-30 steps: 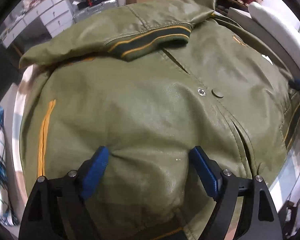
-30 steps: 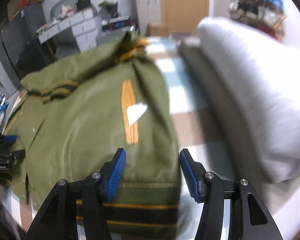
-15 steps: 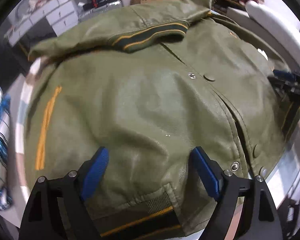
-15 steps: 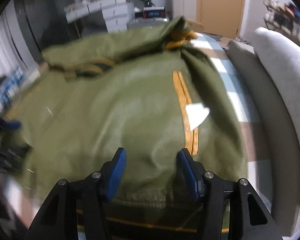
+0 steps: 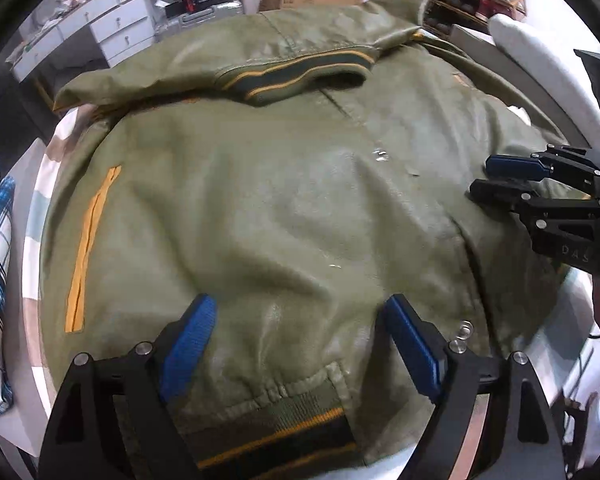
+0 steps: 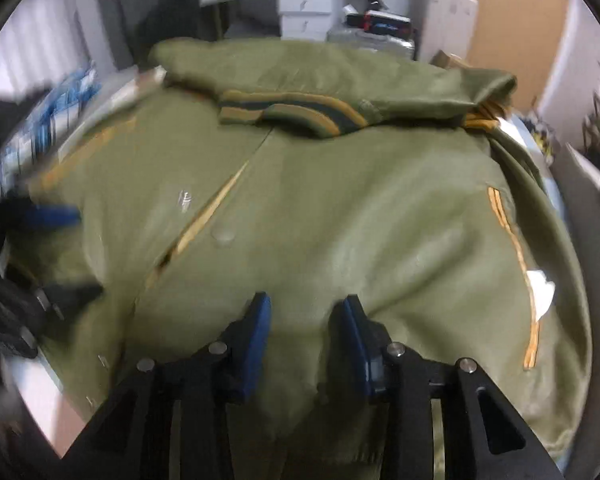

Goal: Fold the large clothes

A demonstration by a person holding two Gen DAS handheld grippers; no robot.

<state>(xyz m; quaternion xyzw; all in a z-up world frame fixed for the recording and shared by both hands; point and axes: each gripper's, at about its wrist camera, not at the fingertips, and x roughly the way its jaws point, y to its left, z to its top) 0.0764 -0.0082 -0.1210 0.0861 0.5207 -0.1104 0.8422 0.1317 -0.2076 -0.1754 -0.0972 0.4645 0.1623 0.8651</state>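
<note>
Because the green jacket (image 5: 292,208) lies spread front-up across the table (image 5: 40,184), one sleeve folded over at twelve o'clock with its striped cuff (image 5: 300,76) on the chest, both hands work near the hem (image 5: 268,420) at six o'clock, probably to lift it for the next fold. The left tongs (image 5: 296,336) stand wide apart, released, their blue pads straddling cloth just above the hem without pinching it. The right tongs (image 6: 306,332) have just been narrowing over a ridge of jacket between them; whether the pads already press it I cannot tell.
</note>
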